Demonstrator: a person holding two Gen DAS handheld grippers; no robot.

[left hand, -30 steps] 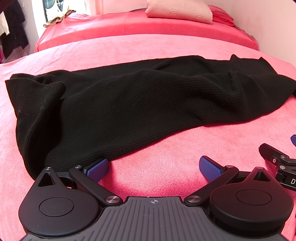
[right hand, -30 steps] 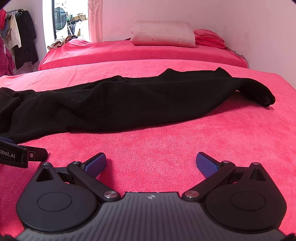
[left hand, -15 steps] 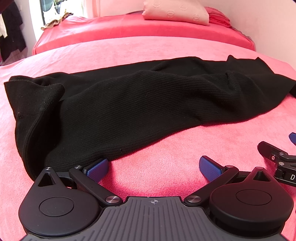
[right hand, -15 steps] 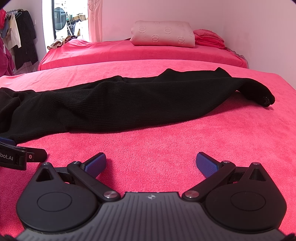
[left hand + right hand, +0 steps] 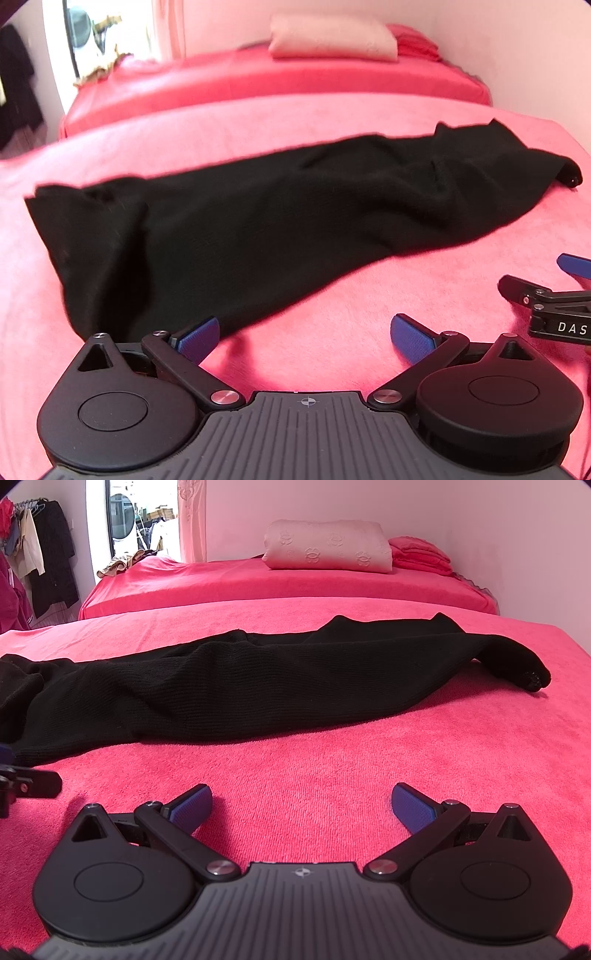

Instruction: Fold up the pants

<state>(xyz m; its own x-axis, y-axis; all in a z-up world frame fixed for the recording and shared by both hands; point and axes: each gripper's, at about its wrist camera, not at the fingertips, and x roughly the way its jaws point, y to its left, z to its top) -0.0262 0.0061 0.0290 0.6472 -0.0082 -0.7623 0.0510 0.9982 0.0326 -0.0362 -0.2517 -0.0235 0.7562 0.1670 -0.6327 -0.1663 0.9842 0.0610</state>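
Black knit pants (image 5: 258, 221) lie stretched left to right across the pink bed cover (image 5: 332, 332), folded lengthwise; they also show in the right wrist view (image 5: 258, 686). My left gripper (image 5: 304, 338) is open and empty, just in front of the pants' near left end. My right gripper (image 5: 303, 806) is open and empty over bare cover, short of the pants' near edge. The right gripper also shows at the right edge of the left wrist view (image 5: 546, 295). The left gripper shows at the left edge of the right wrist view (image 5: 26, 782).
A second pink bed (image 5: 277, 583) stands behind, with a beige pillow (image 5: 328, 546) and folded pink cloth (image 5: 421, 554). Clothes hang on a rack (image 5: 40, 565) at far left. A wall (image 5: 480, 535) runs along the right.
The left wrist view has risen and pulled back with motion blur, so the pants look farther off. The right gripper has barely moved. Both stay open.
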